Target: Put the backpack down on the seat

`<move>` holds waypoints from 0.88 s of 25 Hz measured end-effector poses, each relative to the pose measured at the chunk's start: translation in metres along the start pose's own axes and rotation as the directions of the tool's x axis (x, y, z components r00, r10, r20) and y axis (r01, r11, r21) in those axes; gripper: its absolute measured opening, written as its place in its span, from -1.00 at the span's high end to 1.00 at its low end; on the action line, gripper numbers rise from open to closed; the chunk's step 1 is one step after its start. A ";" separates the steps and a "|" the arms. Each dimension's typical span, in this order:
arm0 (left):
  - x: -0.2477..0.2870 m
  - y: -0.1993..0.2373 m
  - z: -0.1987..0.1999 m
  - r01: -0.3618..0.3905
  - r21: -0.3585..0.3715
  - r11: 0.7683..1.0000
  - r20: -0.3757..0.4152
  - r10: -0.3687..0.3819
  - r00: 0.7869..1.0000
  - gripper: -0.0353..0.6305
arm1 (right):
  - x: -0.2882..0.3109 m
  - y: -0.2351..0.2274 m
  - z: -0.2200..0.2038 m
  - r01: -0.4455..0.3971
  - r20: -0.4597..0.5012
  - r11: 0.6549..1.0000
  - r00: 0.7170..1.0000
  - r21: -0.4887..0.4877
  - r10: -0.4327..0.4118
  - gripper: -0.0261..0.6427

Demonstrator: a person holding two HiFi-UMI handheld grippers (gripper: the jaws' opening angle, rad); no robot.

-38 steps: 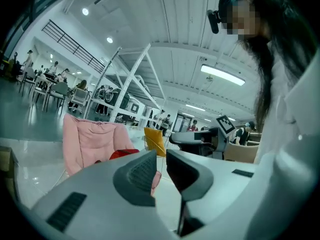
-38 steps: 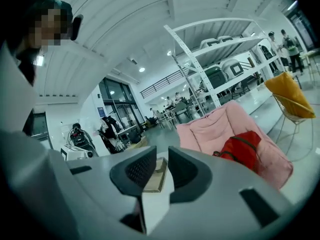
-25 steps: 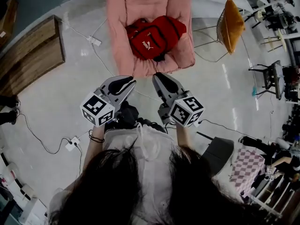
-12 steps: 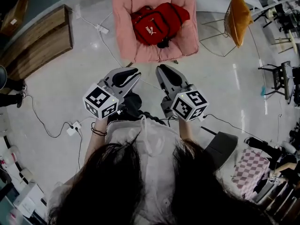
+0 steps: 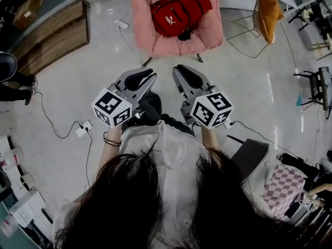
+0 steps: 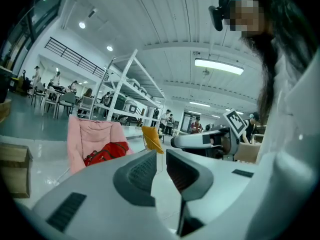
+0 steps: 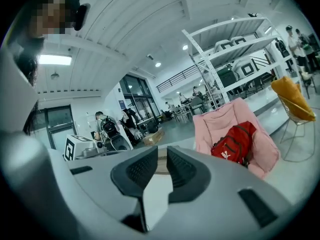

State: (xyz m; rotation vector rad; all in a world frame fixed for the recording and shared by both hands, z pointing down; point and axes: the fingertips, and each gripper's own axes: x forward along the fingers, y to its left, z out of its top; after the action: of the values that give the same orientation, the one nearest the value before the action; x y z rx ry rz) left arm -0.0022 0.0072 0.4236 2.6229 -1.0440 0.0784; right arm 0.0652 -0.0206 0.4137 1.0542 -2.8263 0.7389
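The red backpack (image 5: 179,13) lies on the seat of the pink armchair (image 5: 150,41) at the top of the head view, free of both grippers. It also shows as the backpack (image 6: 106,152) and the backpack (image 7: 235,141) in the gripper views, far beyond the jaws. My left gripper (image 5: 145,75) and right gripper (image 5: 182,72) are held side by side close to my body, well short of the chair. Each gripper's jaws stand a narrow gap apart with nothing between them, as seen at the left gripper (image 6: 161,159) and the right gripper (image 7: 162,156).
A wire chair with a yellow cushion (image 5: 267,12) stands right of the armchair. A wooden bench (image 5: 52,40) is at the upper left. Cables and a power strip (image 5: 83,129) lie on the floor at the left. A dark stool (image 5: 251,157) and checkered cloth (image 5: 282,185) are at the right.
The armchair and backpack have slid up and away in the head view as I step back. Both grippers stay together near my body, empty.
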 end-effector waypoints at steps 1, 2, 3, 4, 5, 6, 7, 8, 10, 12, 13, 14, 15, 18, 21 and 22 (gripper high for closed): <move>-0.003 -0.006 -0.003 -0.004 0.000 1.000 0.002 0.004 1.000 0.69 | -0.005 0.004 -0.003 -0.006 -0.001 1.000 1.000 -0.006 0.006 0.72; -0.007 -0.011 -0.005 -0.007 0.000 1.000 0.006 0.007 1.000 0.69 | -0.010 0.008 -0.006 -0.010 -0.002 1.000 1.000 -0.012 0.010 0.72; -0.009 -0.017 -0.008 -0.010 0.000 1.000 0.009 0.010 1.000 0.69 | -0.015 0.011 -0.009 -0.012 -0.002 1.000 1.000 -0.017 0.012 0.72; -0.012 -0.023 -0.010 -0.013 -0.001 1.000 0.013 0.013 1.000 0.69 | -0.020 0.015 -0.012 -0.013 -0.001 1.000 1.000 -0.020 0.013 0.72; -0.015 -0.029 -0.012 -0.015 -0.001 1.000 0.016 0.015 1.000 0.69 | -0.026 0.017 -0.015 -0.014 0.000 1.000 1.000 -0.023 0.014 0.73; -0.017 -0.034 -0.014 -0.016 -0.002 1.000 0.018 0.016 1.000 0.69 | -0.031 0.020 -0.018 -0.016 0.000 1.000 1.000 -0.025 0.016 0.73; -0.019 -0.039 -0.017 -0.016 -0.003 1.000 0.020 0.016 1.000 0.69 | -0.036 0.023 -0.021 -0.020 -0.001 0.999 1.000 -0.030 0.020 0.73; -0.021 -0.043 -0.019 -0.016 -0.005 1.000 0.022 0.016 1.000 0.69 | -0.040 0.026 -0.023 -0.025 -0.005 0.999 1.000 -0.037 0.025 0.74; -0.024 -0.049 -0.023 -0.017 -0.010 1.000 0.027 0.017 0.999 0.69 | -0.047 0.030 -0.028 -0.028 -0.015 0.998 1.000 -0.058 0.027 0.74; -0.026 -0.052 -0.024 -0.020 -0.012 1.000 0.032 0.020 0.999 0.69 | -0.051 0.032 -0.029 -0.026 -0.020 0.997 0.999 -0.074 0.024 0.74; -0.026 -0.054 -0.024 -0.021 -0.011 1.000 0.035 0.021 0.999 0.69 | -0.053 0.033 -0.030 -0.025 -0.021 0.997 1.000 -0.077 0.024 0.74; -0.026 -0.055 -0.023 -0.021 -0.009 1.000 0.036 0.021 0.999 0.69 | -0.055 0.034 -0.030 -0.026 -0.020 0.997 0.999 -0.077 0.024 0.74; -0.026 -0.056 -0.023 -0.020 -0.006 1.000 0.037 0.020 0.999 0.69 | -0.057 0.034 -0.030 -0.027 -0.020 0.997 0.999 -0.075 0.026 0.74; -0.025 -0.059 -0.022 -0.016 0.002 1.000 0.037 0.016 0.999 0.69 | -0.062 0.037 -0.031 -0.030 -0.018 0.997 0.999 -0.077 0.028 0.74; -0.026 -0.059 -0.022 -0.020 0.007 1.000 0.035 0.020 0.999 0.69 | -0.065 0.036 -0.031 -0.026 -0.016 0.996 1.000 -0.084 0.024 0.74; -0.026 -0.059 -0.022 -0.022 0.008 1.000 0.034 0.022 0.999 0.69 | -0.066 0.036 -0.031 -0.024 -0.014 0.996 1.000 -0.084 0.023 0.74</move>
State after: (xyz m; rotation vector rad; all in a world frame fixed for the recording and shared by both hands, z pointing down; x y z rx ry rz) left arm 0.0197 0.0714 0.4239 2.6291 -1.0857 0.0439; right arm 0.0893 0.0570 0.4136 1.0013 -2.8358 0.6199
